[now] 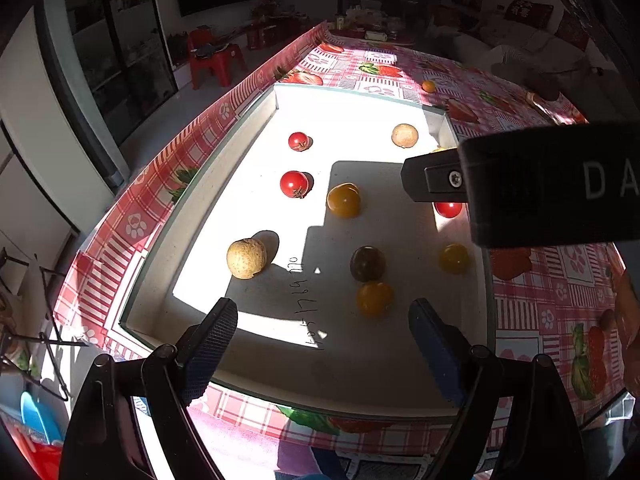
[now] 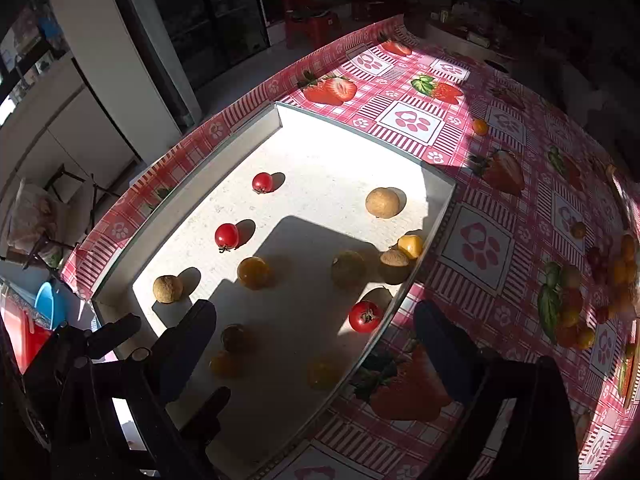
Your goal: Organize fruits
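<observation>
A white tray lies on the strawberry tablecloth and holds scattered small fruits. In the left wrist view I see red tomatoes, tan longans, yellow tomatoes and a dark one. My left gripper is open and empty above the tray's near end. The right gripper's body hangs over the tray's right side. In the right wrist view my right gripper is open and empty above the tray, near a red tomato by the right wall.
A small orange fruit lies on the cloth beyond the tray. More fruits sit at the table's far right edge. Red stools stand on the floor behind, and a blue basin sits left of the table.
</observation>
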A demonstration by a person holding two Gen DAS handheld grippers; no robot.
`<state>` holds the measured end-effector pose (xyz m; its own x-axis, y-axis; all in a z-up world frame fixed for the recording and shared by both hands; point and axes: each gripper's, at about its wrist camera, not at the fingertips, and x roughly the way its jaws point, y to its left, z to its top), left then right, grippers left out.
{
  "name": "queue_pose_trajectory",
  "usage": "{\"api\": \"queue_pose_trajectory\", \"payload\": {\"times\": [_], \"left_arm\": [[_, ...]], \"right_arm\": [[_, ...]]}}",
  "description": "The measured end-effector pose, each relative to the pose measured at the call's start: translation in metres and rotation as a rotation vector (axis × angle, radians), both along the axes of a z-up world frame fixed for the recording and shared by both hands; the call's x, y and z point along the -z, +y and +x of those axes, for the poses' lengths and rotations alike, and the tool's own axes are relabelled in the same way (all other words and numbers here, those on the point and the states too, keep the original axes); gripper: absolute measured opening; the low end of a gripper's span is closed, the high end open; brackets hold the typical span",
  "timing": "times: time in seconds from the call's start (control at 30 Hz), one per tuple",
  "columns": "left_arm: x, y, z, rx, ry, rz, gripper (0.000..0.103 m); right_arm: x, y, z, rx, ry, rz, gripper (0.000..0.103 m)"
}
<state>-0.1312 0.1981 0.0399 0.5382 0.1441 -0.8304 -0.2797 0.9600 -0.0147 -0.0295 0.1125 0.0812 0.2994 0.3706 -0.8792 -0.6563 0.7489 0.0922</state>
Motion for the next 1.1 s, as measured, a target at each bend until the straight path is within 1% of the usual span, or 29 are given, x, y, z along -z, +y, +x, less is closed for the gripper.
{"api": "queue_pose_trajectory", "payload": {"times": [0.03, 0.07, 0.1, 0.27, 0.4, 0.57, 0.67, 0.77, 1.1], "left_arm": [[-0.001, -0.001, -0.003, -0.001, 0.0, -0.002, 0.088], [-0.002, -0.002, -0.004, -0.002, 0.002, -0.002, 0.099], [-0.002, -0.003, -0.006, -0.004, 0.003, -0.002, 0.103], [-0.008, -0.012, -0.009, 0.009, -0.005, 0.015, 0.103], [-0.014, -0.021, -0.015, 0.005, -0.014, 0.034, 0.103], [-0.015, -0.031, -0.018, -0.005, 0.011, 0.046, 0.103], [-0.016, -0.038, -0.019, -0.01, 0.026, 0.072, 0.103], [-0.017, -0.043, -0.023, -0.007, 0.025, 0.077, 0.103], [-0.02, -0.063, -0.027, 0.01, 0.024, 0.115, 0.103]], "right_arm": [[-0.001, -0.003, -0.001, 0.008, -0.003, 0.003, 0.103], [-0.003, -0.006, -0.003, 0.015, -0.005, 0.005, 0.103], [-0.004, -0.009, -0.005, 0.022, -0.005, 0.006, 0.103], [-0.007, -0.026, -0.012, 0.057, -0.002, 0.0, 0.103], [-0.01, -0.042, -0.02, 0.094, -0.016, -0.007, 0.103], [-0.012, -0.062, -0.033, 0.136, -0.034, -0.015, 0.103], [-0.016, -0.072, -0.044, 0.163, -0.063, -0.013, 0.103], [-0.02, -0.083, -0.056, 0.187, -0.098, -0.009, 0.103], [-0.022, -0.106, -0.077, 0.222, -0.155, -0.015, 0.103]]}}
